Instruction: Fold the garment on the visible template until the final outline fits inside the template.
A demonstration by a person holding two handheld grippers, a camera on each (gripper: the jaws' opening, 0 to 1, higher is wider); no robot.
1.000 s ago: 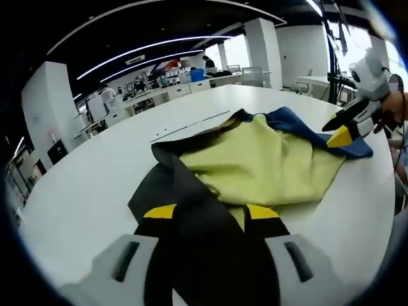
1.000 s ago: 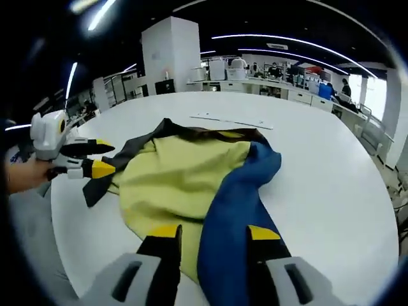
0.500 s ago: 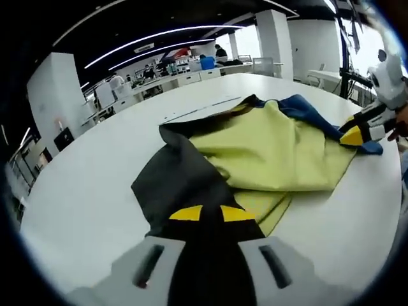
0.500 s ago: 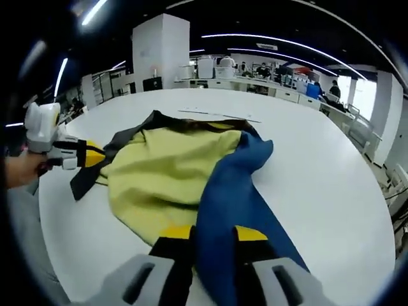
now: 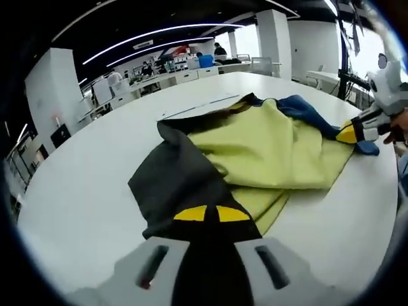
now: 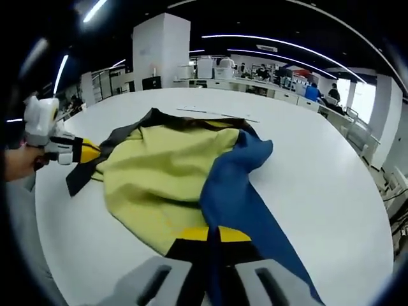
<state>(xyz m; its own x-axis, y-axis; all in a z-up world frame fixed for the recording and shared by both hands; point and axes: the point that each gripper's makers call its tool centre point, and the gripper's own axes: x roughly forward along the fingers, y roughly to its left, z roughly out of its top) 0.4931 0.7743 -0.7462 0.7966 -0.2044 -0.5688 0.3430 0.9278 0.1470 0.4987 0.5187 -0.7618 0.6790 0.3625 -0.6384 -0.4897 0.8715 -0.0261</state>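
Left gripper (image 5: 204, 213) clamps garment's (image 5: 268, 150) dark end, right gripper (image 6: 210, 234) its blue — lift evenly, keep tension while folding.

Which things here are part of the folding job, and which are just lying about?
Part of the job:
- garment, yellow, dark and blue
- left gripper, shut on its dark part
- right gripper, shut on its blue part
- table

Just lying about:
- desks behind
- white pillar
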